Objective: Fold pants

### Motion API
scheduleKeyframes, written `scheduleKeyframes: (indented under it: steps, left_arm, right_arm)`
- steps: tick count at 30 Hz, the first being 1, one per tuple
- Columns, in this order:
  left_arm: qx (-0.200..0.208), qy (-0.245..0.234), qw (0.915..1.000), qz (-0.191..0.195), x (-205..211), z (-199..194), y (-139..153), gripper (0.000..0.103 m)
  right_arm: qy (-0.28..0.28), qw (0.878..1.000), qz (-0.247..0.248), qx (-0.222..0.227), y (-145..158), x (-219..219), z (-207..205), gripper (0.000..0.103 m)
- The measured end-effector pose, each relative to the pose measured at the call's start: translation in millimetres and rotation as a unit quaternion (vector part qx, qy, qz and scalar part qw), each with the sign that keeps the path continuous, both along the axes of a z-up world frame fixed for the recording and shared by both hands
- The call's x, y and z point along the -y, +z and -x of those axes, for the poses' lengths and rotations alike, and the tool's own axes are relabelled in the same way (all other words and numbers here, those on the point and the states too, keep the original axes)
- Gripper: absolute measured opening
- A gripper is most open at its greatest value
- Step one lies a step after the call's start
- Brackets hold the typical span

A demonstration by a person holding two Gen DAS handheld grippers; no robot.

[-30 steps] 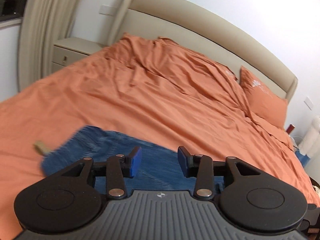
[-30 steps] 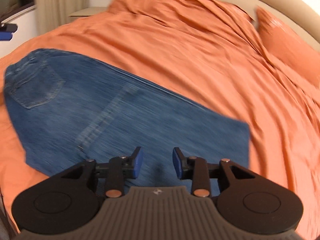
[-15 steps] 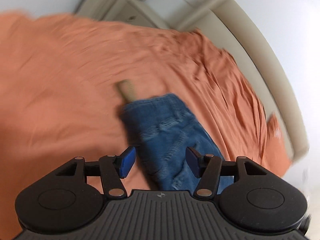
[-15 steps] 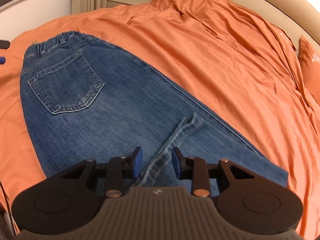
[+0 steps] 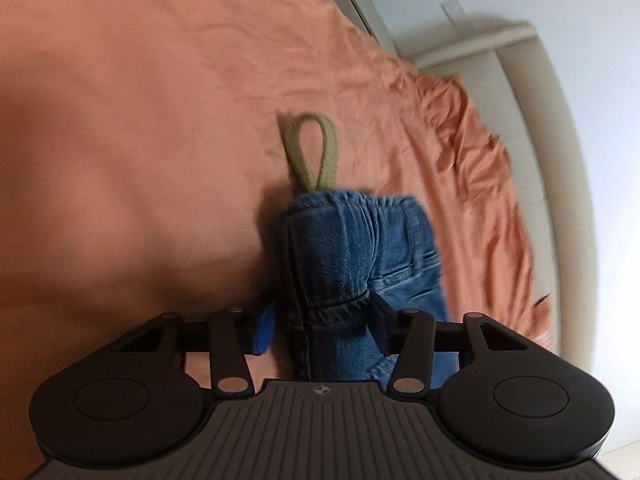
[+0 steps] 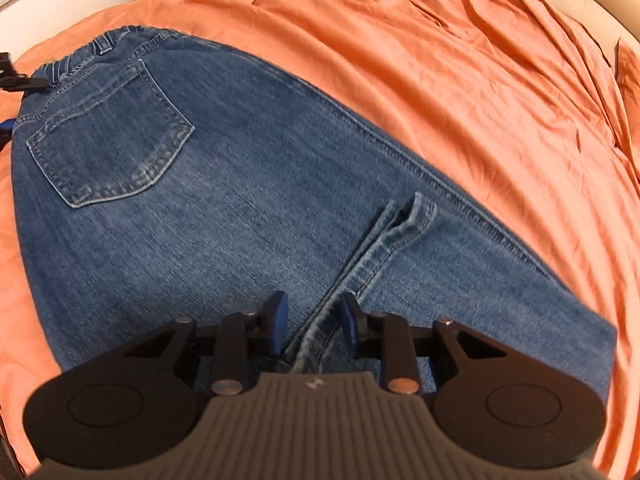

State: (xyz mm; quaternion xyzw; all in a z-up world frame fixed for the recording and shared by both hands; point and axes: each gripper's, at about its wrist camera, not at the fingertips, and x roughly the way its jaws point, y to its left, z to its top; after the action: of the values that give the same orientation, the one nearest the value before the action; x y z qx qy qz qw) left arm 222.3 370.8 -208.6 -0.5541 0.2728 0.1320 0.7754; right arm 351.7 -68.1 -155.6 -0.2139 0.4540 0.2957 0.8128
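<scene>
On the wrinkled orange bedsheet [image 6: 460,60], folded blue denim pants [image 6: 240,168] lie flat.

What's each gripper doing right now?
Left gripper: fingers just closing around the jeans waistband, not clamped.
Right gripper: fingers just closing around the leg hem, not clamped.

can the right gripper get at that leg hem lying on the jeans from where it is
Probably yes: the hem already runs up between the right gripper's jaws, which have just been closing, and nothing lies over it on the jeans.

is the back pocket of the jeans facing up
Yes, the stitched back pocket lies face up on the jeans near the waistband.
</scene>
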Motion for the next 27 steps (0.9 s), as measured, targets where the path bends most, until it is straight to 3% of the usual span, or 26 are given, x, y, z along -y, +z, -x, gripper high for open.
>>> scheduleKeyframes:
  steps: [4, 8, 12, 15, 18, 22, 24, 27]
  left_arm:
    - [-0.024, 0.003, 0.9995, -0.019, 4, -12, -2, 0.048]
    - [-0.039, 0.008, 0.9982, -0.044, 11, -13, 10, 0.034]
    - [-0.046, 0.0, 0.9902, -0.132, 31, -12, 44, 0.024]
    - [-0.019, -0.02, 0.9773, -0.21, 58, -7, 84, 0.023]
    - [0.009, -0.06, 0.9524, -0.299, 98, -5, 125, 0.022]
    - [0.028, -0.127, 0.9077, -0.399, 161, -11, 167, 0.022]
    - [0.034, -0.164, 0.8829, -0.439, 194, -15, 181, 0.021]
    - [0.038, -0.223, 0.8383, -0.496, 246, -17, 190, 0.021]
  right_arm:
    - [-0.006, 1.0, -0.009, -0.004, -4, 3, -1, 0.026]
    - [-0.006, 1.0, -0.007, -0.006, -6, 3, -1, 0.03]
    - [-0.017, 1.0, -0.011, -0.011, -4, 5, -1, 0.03]
    - [-0.032, 0.999, -0.019, -0.005, 2, 10, 1, 0.025]
    - [-0.051, 0.998, -0.047, 0.003, 16, 22, 7, 0.024]
    - [-0.069, 0.995, -0.077, 0.011, 35, 43, 19, 0.024]
    - [-0.077, 0.993, -0.087, 0.018, 45, 53, 25, 0.024]
    - [-0.094, 0.99, -0.104, 0.025, 58, 72, 34, 0.024]
